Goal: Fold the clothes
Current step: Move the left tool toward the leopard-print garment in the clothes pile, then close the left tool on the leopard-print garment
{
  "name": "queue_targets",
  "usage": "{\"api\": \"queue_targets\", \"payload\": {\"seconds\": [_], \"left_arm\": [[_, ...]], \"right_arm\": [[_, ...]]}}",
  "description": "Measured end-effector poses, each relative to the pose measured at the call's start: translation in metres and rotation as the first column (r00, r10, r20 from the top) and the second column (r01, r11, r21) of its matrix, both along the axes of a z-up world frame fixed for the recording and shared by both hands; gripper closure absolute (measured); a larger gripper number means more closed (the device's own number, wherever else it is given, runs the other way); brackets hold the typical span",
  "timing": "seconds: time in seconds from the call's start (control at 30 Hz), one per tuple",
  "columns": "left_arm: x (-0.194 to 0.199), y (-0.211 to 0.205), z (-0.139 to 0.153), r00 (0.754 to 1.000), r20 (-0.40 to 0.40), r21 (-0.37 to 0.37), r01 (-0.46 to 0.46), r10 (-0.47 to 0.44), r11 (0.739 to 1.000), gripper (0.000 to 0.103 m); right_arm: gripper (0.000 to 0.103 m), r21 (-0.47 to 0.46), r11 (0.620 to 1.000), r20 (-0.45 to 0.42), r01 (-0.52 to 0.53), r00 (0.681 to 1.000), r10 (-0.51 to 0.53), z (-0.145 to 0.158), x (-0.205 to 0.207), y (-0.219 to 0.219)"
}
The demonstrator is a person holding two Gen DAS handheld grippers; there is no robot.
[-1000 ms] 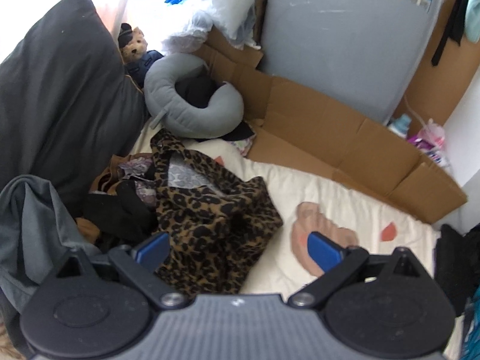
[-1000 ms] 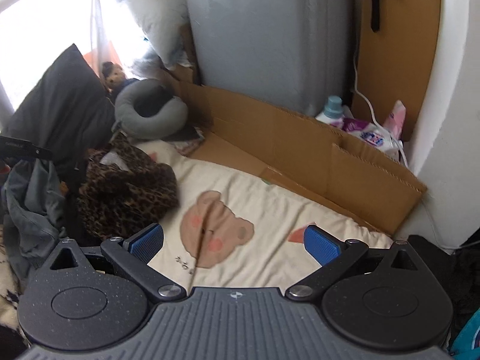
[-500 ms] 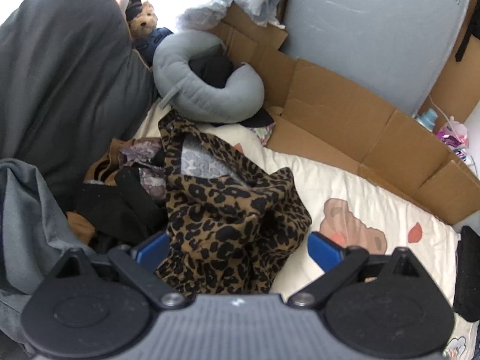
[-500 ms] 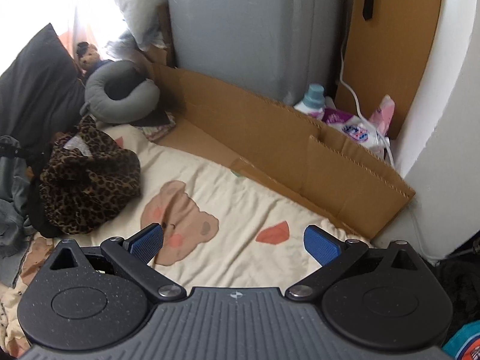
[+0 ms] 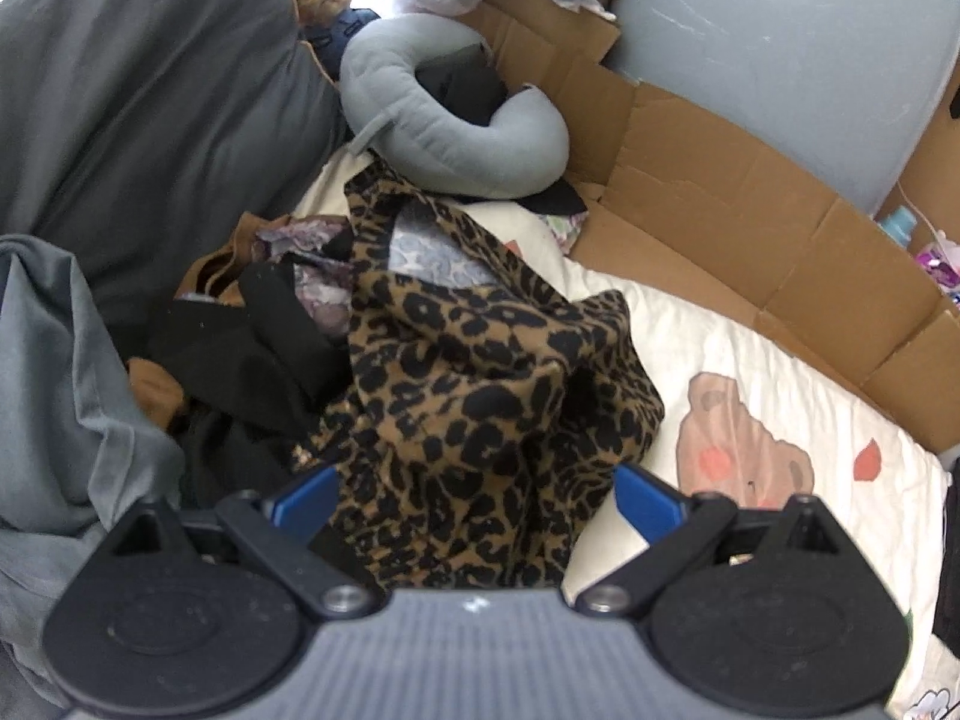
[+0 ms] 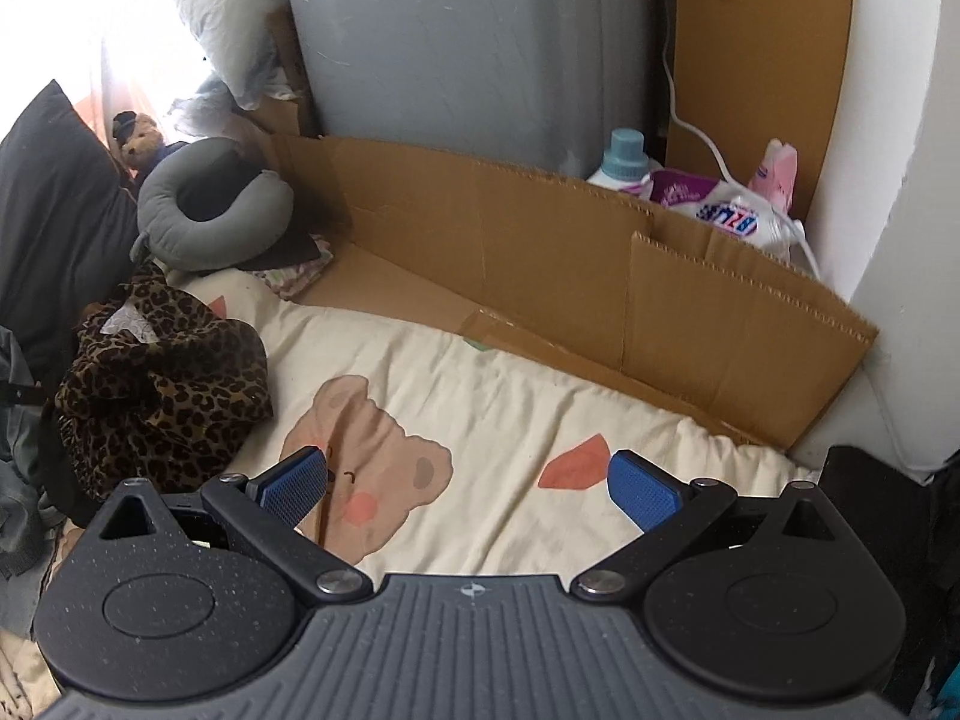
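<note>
My left gripper hangs with fingers wide and empty over the leopard garment, crumpled on the bed; right gripper equally spread, empty. I should pinch one single edge

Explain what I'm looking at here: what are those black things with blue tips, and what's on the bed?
Those are two hand-held tongs, each carried by a person, with a camera looking along its fingers. One picture comes from the left tongs, the other from the right tongs. Both are open and hold nothing. On the cream bedsheet with a bear print lies a crumpled leopard-print garment, just ahead of the left tongs, beside other dark clothes. Behind it sits a grey U-shaped neck pillow and flattened brown cardboard.
</note>
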State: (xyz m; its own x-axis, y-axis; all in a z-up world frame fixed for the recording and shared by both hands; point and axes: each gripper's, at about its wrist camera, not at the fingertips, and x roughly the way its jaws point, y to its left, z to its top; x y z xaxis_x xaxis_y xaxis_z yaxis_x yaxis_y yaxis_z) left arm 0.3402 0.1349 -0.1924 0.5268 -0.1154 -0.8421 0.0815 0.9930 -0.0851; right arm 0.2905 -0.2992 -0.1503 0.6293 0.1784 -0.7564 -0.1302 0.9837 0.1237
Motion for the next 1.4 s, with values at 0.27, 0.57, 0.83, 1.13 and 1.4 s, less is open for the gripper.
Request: {"api": "queue_targets", "payload": {"seconds": [0.27, 0.57, 0.83, 1.13, 1.4], "left_arm": [[-0.011, -0.029, -0.005, 0.999, 0.010, 0.025, 0.053, -0.053, 0.998, 0.003], [0.005, -0.054, -0.007, 0.992, 0.093, 0.024, 0.087, -0.089, 0.996, 0.004], [0.035, -0.051, -0.029, 0.988, 0.144, 0.020, 0.056, -0.058, 0.998, 0.004], [0.062, -0.043, -0.056, 0.992, 0.126, 0.029, -0.024, 0.021, 0.999, 0.081], [0.035, -0.051, -0.046, 0.984, 0.179, -0.030, 0.014, -0.008, 0.999, 0.096]], "right_arm": [[0.000, 0.007, 0.999, 0.007, -0.045, 0.999, 0.045, -0.013, -0.012, 0.011], [0.000, 0.043, 0.995, -0.008, -0.086, 0.996, 0.086, -0.058, -0.017, 0.018], [0.000, 0.049, 0.993, -0.025, -0.104, 0.994, 0.106, -0.097, -0.018, 0.019], [0.000, 0.080, 0.993, -0.043, -0.084, 0.995, 0.087, -0.126, -0.020, 0.015], [0.000, 0.135, 0.988, -0.065, -0.081, 0.994, 0.090, -0.136, -0.030, 0.012]]}}
